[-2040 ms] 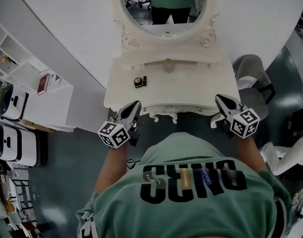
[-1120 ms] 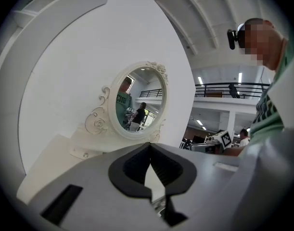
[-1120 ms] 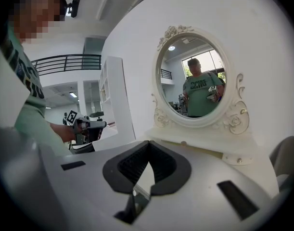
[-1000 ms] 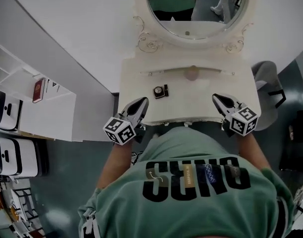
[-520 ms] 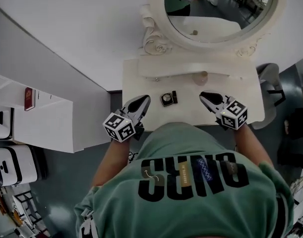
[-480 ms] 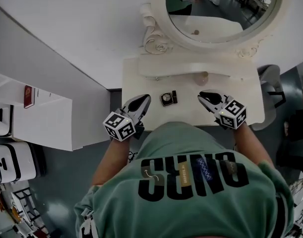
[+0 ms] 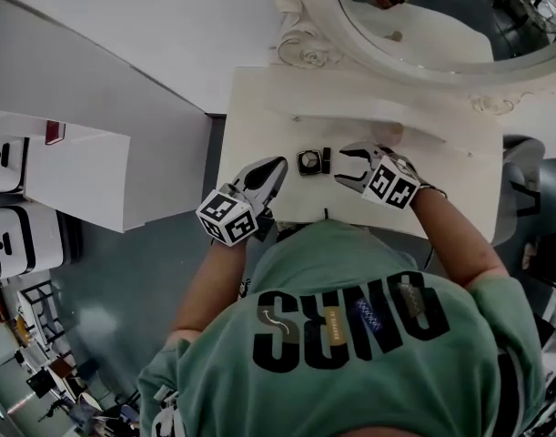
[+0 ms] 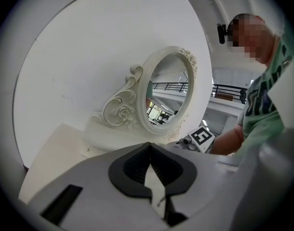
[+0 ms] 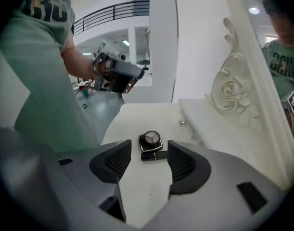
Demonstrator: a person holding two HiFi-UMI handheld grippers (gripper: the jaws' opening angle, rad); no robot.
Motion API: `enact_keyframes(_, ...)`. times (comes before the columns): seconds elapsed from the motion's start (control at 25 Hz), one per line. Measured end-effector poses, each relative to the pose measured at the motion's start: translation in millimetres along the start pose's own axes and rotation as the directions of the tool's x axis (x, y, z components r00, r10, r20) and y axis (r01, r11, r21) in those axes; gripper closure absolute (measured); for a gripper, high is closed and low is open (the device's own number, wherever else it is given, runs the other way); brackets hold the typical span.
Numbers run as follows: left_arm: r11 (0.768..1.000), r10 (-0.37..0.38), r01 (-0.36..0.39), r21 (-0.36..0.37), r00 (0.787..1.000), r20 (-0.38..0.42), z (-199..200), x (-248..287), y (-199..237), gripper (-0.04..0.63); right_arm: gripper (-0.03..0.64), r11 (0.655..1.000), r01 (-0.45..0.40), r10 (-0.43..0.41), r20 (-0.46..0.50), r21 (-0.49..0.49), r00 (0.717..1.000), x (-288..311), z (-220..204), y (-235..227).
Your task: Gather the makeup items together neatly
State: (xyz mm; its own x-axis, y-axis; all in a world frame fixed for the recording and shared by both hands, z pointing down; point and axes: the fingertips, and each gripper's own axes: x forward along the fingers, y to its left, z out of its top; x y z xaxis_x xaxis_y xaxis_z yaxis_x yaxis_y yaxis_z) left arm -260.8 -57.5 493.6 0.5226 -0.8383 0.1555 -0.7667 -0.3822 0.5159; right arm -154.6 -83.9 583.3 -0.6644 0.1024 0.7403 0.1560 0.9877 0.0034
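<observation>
Right gripper (image 7: 343, 167) neared the lipstick (image 9: 153, 156) lying crosswise before its opening jaws.

Staged hall, ornate vanity (image 7: 259, 107), oval mirror (image 7: 423, 25)

We see the compact (image 7: 308, 161) and the lipstick (image 7: 326, 160) lying close side by side on the dressing table (image 7: 259, 116), the lipstick on the right. Behind them, the mirror (image 7: 423, 16) stands along the table's back edge
</observation>
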Motion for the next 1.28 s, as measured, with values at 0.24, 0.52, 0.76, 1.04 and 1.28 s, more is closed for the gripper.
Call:
enact_keyframes(0.24, 1.000, -0.010, 0.008, -0.029, 0.998, -0.058, -24, -8, 10, 0.592, 0.293, 0.997, -0.064, 0.057, -0.130, -0.052, 0.990, 53, -22, -6)
enact_keyframes(0.52, 0.998, -0.031, 0.026, -0.056, 0.995, -0.092, -45, -5, 26, 0.592, 0.256, 0.992, -0.104, 0.089, -0.208, -0.065, 0.974, 87, -45, -10)
enact_keyframes(0.76, 0.997, -0.042, 0.035, -0.070, 0.994, -0.105, -52, -2, 27, 0.592, 0.258, 0.990, -0.118, 0.097, -0.240, -0.077, 0.966, 104, -53, -7)
enact_keyframes(1.04, 0.997, -0.049, 0.042, -0.064, 0.992, -0.116, -51, -2, 22, 0.592, 0.272, 0.989, -0.130, 0.111, -0.222, -0.073, 0.969, 100, -56, -6)
enact_keyframes(1.28, 0.992, -0.127, 0.123, -0.037, 0.983, -0.131, -43, 25, -13, 0.592, 0.272, 0.993, -0.085, 0.071, -0.175, -0.077, 0.982, 57, -58, -5)
